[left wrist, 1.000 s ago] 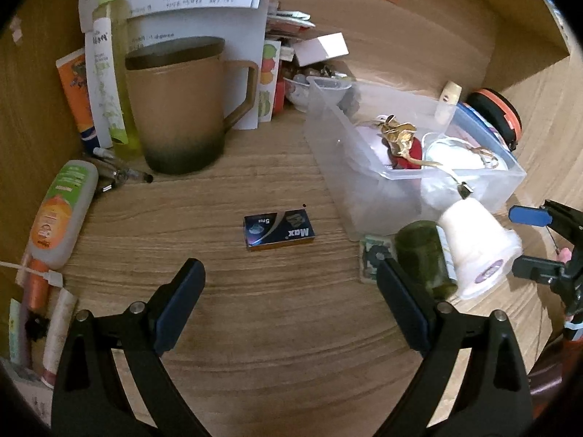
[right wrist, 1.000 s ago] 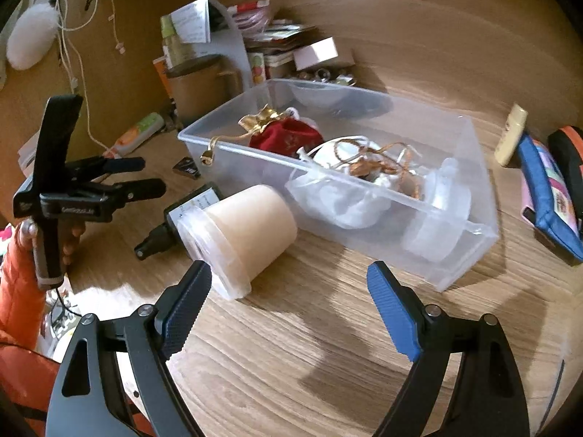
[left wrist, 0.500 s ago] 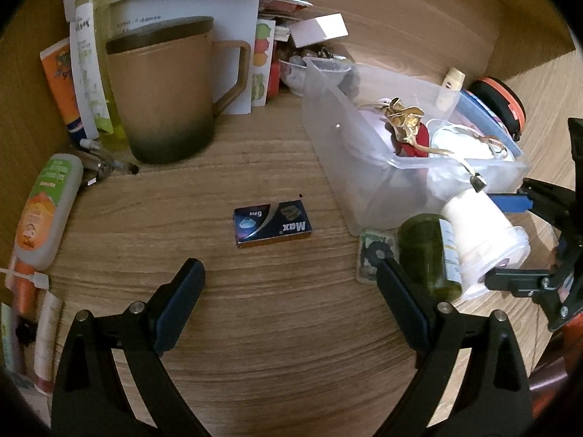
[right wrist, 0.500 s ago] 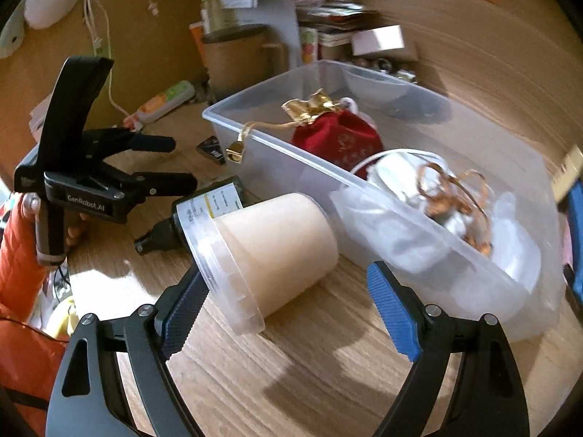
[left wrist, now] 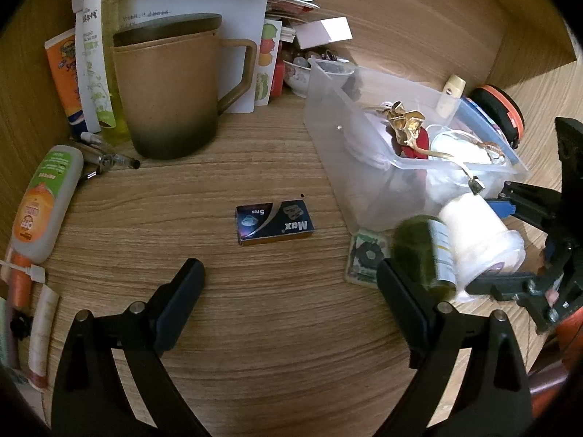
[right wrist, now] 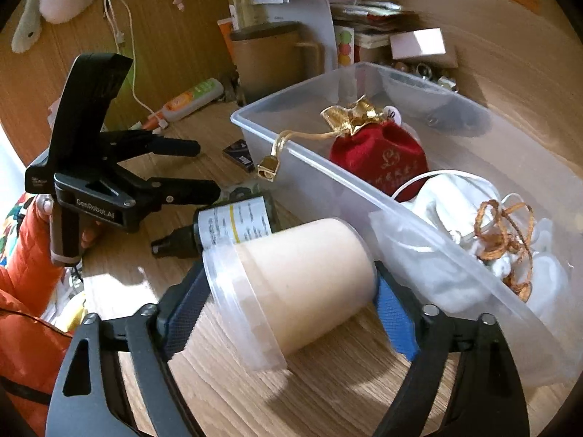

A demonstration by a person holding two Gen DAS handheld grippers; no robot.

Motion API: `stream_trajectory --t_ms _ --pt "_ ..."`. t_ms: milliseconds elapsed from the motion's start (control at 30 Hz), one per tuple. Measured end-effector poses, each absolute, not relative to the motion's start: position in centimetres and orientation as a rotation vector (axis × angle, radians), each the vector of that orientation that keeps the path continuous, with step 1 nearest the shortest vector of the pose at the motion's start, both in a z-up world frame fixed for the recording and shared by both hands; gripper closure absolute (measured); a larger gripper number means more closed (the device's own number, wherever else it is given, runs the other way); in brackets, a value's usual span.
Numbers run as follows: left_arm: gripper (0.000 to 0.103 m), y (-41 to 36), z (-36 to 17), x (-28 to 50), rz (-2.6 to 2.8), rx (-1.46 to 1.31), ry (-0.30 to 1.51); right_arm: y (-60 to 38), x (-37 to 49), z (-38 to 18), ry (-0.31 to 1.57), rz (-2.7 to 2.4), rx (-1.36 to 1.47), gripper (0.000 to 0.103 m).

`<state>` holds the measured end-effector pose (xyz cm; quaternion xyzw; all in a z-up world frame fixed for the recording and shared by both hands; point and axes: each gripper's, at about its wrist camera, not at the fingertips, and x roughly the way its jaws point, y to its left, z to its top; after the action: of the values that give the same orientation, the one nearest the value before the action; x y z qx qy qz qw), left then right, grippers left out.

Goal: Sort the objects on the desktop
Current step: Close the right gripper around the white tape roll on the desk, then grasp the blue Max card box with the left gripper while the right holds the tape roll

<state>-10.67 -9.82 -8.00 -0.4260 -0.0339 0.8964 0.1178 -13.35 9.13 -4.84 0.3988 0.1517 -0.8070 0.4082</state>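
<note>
A cream tub with a clear lid lies on its side on the wooden desk, against the clear plastic bin. My right gripper straddles it, jaws closing, one blue pad against the lid end and the other against the base. From the left wrist view the tub sits between the right gripper's fingers. A dark green bottle lies beside the tub. My left gripper stands open with nothing in it, a small dark blue box ahead of it.
The bin holds a red pouch and white bags. A brown mug, tubes, a lotion bottle and pens crowd the back left. A small packet lies by the bin. A hand in an orange sleeve holds the left gripper.
My right gripper has come forward around the cream tub and its jaws have narrowed onto it. The left gripper has stayed where it was.
</note>
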Motion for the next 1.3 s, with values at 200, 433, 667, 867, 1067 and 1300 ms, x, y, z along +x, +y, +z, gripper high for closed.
stream_trajectory --t_ms 200,433,667,867,1067,1300 --pt "0.007 -9.5 -8.0 -10.9 2.634 -1.259 -0.071 10.6 -12.6 -4.6 0.329 -2.072 1.022 0.038" --pt "0.007 -9.7 -7.6 -12.0 2.684 -1.268 -0.091 13.9 -11.2 -4.5 0.293 -2.181 1.04 0.04" --pt "0.007 -8.9 -7.6 -13.4 2.718 -1.297 -0.02 17.7 -10.5 -4.5 0.268 -2.317 1.065 0.04" --pt "0.015 -9.3 -7.5 -14.2 2.722 -1.322 -0.06 19.1 -9.9 -4.5 0.237 -2.376 1.061 0.039" --pt "0.025 -9.7 -8.1 -14.8 2.71 -1.368 -0.09 18.1 -9.8 -5.7 0.28 -2.384 1.084 0.031" --pt "0.025 -8.9 -8.3 -15.1 2.732 -1.373 -0.001 18.6 -10.3 -6.2 0.185 -2.368 1.129 0.032"
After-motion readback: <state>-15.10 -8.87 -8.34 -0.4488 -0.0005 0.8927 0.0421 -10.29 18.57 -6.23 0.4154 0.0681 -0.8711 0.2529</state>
